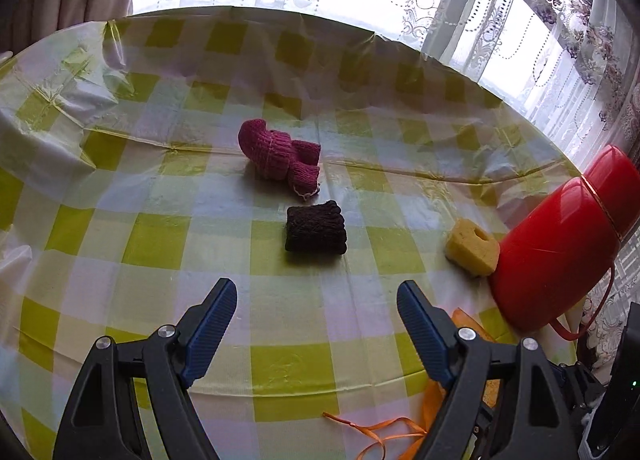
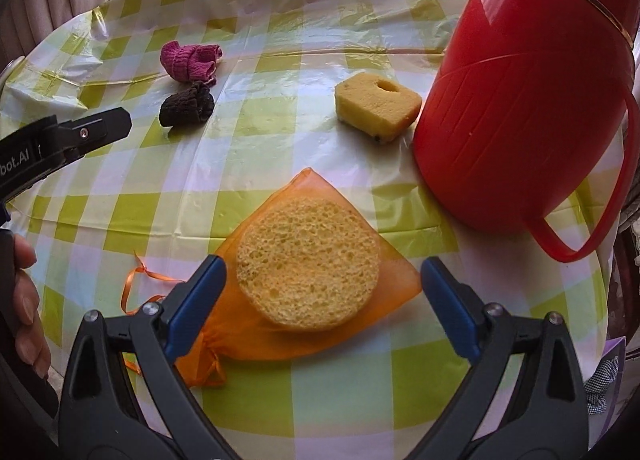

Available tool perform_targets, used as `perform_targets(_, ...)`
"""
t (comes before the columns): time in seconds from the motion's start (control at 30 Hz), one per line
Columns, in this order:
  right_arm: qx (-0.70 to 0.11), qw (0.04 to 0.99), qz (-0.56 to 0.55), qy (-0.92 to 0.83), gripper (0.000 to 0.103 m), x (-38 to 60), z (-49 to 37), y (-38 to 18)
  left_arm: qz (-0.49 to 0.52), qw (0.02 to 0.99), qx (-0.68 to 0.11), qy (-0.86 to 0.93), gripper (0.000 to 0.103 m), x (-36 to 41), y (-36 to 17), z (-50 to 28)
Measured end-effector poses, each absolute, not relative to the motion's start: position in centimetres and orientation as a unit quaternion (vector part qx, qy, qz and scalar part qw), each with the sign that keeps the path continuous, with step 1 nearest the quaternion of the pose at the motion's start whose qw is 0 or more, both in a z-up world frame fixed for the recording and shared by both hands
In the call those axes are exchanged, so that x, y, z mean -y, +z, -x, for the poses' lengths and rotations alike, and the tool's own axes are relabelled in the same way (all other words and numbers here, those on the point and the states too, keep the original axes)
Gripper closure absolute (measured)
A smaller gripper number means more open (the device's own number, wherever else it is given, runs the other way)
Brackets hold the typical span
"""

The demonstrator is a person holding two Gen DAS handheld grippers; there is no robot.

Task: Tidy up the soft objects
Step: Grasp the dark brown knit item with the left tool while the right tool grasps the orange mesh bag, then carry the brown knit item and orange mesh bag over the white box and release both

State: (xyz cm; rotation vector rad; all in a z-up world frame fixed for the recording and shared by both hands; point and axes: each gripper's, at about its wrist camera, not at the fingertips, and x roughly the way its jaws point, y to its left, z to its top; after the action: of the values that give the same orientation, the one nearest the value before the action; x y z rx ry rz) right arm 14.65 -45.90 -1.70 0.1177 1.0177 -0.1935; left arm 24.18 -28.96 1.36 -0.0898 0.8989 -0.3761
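You are holding your left claw (image 1: 316, 300) spread wide above the checked tabletop (image 1: 160, 236), with nothing lying between its pads. Ahead of it the dark knitted piece (image 1: 316, 230) is lying just in front of the pink knitted piece (image 1: 280, 155), the two sitting close but apart. The square yellow sponge (image 1: 472, 246) is resting just beside the red jug (image 1: 568, 236). Your right claw (image 2: 323, 288) is also standing spread, its pads flanking the round sponge (image 2: 308, 264), which is lying on the orange mesh bag (image 2: 248, 324); neither pad is touching it.
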Motion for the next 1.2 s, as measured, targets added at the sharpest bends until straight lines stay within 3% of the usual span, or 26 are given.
perform_targets(0.57, -0.503, 0.857, -0.070, -0.091, 0.005, 46.3, -15.7, -3.7, 0.025, 0.868, -0.465, -0.173, 0.020, 32.8, -3.2, -30.9)
perform_targets(0.6, -0.504, 0.856, -0.071, -0.090, 0.005, 46.3, -15.8, -3.9, 0.025, 0.867, -0.467, -0.172, 0.021, 32.9, -3.4, -31.1)
perform_targets(0.67, -0.502, 0.857, -0.067, -0.091, 0.005, 46.3, -15.8, -3.9, 0.011, 0.870, -0.465, -0.166, 0.034, 33.3, -3.5, -31.3)
perform_targets(0.73, -0.501, 0.858, -0.066, -0.090, 0.006, 46.3, -15.8, -4.0, -0.005, 0.872, -0.461, -0.162, 0.055, 33.7, -3.4, -31.3)
perform_targets(0.83, -0.493, 0.864, -0.060, -0.089, 0.019, 46.0, -15.6, -3.7, -0.009, 0.872, -0.461, -0.165, 0.061, 33.7, -3.4, -31.1)
perform_targets(1.2, -0.470, 0.877, -0.036, -0.089, 0.019, 45.0, -14.7, -3.0, 0.005, 0.876, -0.452, -0.171, 0.067, 31.8, -1.5, -27.0)
